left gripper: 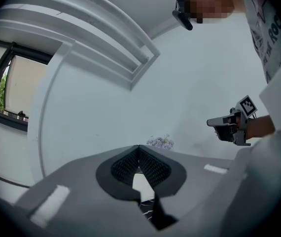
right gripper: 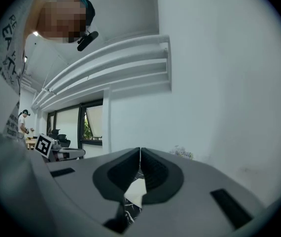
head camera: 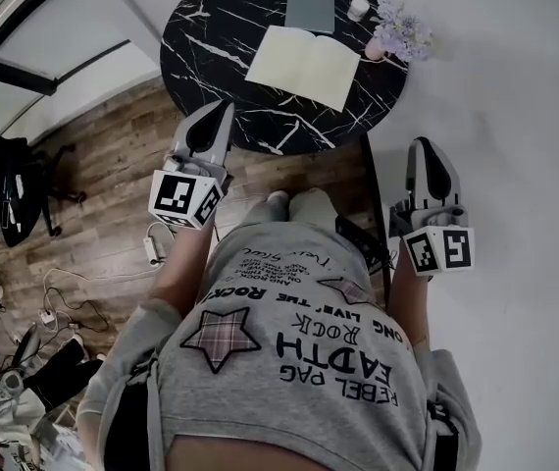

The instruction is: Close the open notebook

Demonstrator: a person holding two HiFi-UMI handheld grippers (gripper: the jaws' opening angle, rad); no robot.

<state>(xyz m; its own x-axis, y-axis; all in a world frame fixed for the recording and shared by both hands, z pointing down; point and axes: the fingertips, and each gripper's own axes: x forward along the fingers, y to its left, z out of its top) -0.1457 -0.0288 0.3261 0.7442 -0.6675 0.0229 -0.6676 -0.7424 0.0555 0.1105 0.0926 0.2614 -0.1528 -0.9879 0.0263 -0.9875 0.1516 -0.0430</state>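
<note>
An open notebook [head camera: 303,65] with pale blank pages lies on the round black marble table [head camera: 211,37]. My left gripper [head camera: 228,109] is shut and empty, its tips just over the table's near-left edge, short of the notebook. My right gripper [head camera: 421,146] is shut and empty too, held beyond the table's right side in front of the white wall. Through each gripper's closed jaws a sliver of the pale page [left gripper: 141,184] [right gripper: 136,190] and marble shows. The left gripper view also catches the right gripper [left gripper: 210,122] off to its right.
A closed grey book [head camera: 311,6], a small white object [head camera: 358,8] and a vase of purple flowers [head camera: 400,35] stand at the table's far side. A white wall [head camera: 515,86] runs along the right. Cables [head camera: 74,302] and chairs [head camera: 5,189] clutter the wooden floor at left.
</note>
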